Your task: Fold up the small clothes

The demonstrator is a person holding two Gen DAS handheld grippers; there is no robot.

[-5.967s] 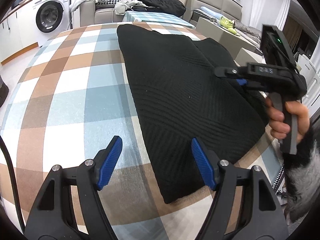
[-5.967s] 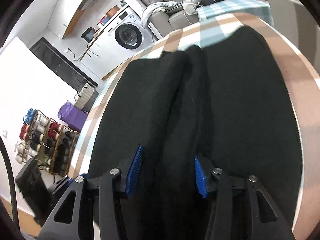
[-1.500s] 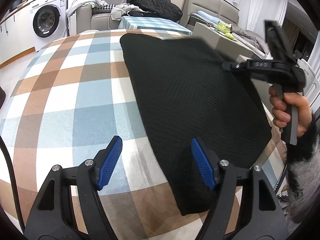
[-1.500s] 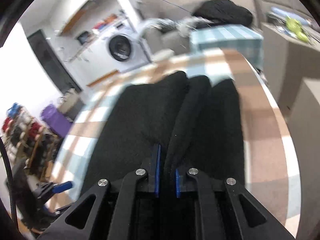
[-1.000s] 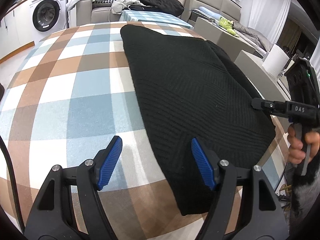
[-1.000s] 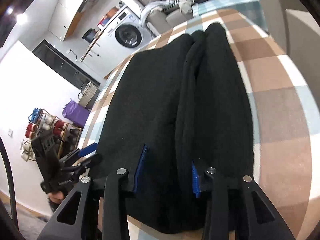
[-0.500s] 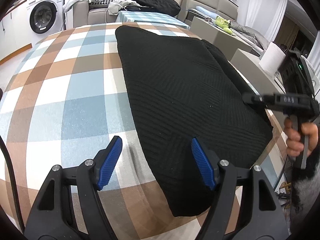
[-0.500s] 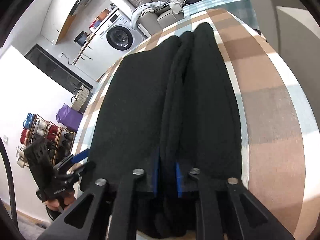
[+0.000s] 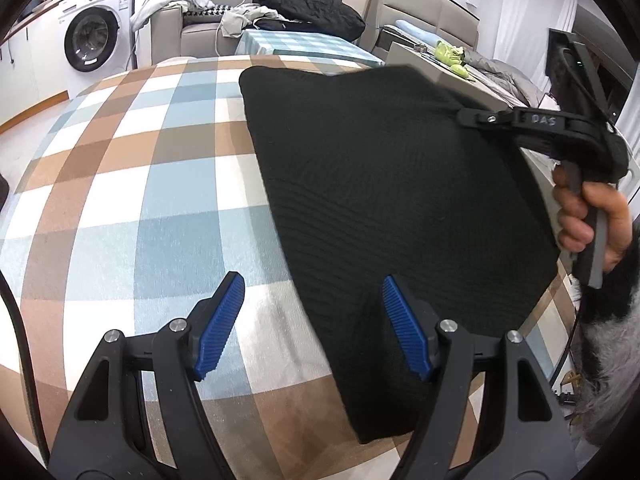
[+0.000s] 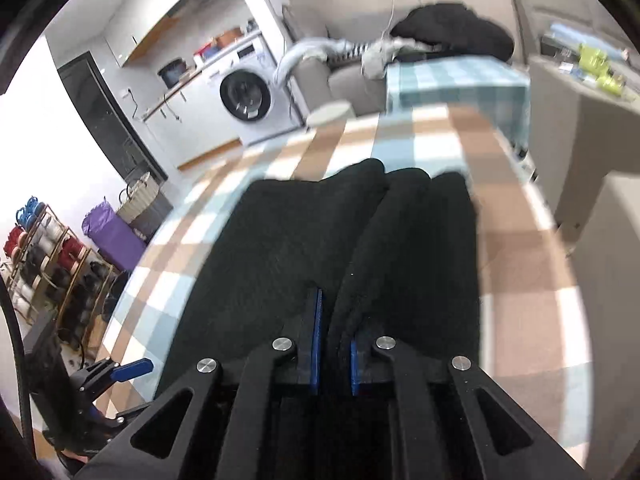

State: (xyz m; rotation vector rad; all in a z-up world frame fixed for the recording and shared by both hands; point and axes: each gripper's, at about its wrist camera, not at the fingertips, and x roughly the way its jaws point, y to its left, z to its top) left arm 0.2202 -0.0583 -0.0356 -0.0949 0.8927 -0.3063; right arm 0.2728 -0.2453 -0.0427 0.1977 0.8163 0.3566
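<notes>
At the right gripper [image 10: 331, 336]: blue pads pressed nearly together on a raised fold of the black sweater [image 10: 304, 248]; the knit fills the narrow gap between them.
Right gripper from the other side: its black body [image 9: 536, 128] reaches in over the far right edge of the sweater [image 9: 392, 200], with the person's hand [image 9: 592, 220] wrapped round the handle; its tips are hidden against the dark knit.
Left gripper [image 9: 316, 324]: jaws spread wide and holding nothing; the left pad [image 9: 220, 320] hangs over bare cloth, the right pad [image 9: 404, 328] over the near part of the sweater.
Left gripper in the right wrist view: low at the left edge [image 10: 120, 372], beside the surface, one blue pad showing.
Sweater: folded, lying on the right half of the surface, long ridges running away from the right gripper; its near corner reaches the front edge.
Surface: covered by a checked cloth [image 9: 120, 184] in blue, brown and white.
Beyond the surface: a washing machine [image 9: 92, 40], a sofa [image 9: 188, 32] heaped with clothes, and a shoe rack [image 10: 44, 264] by the wall.
</notes>
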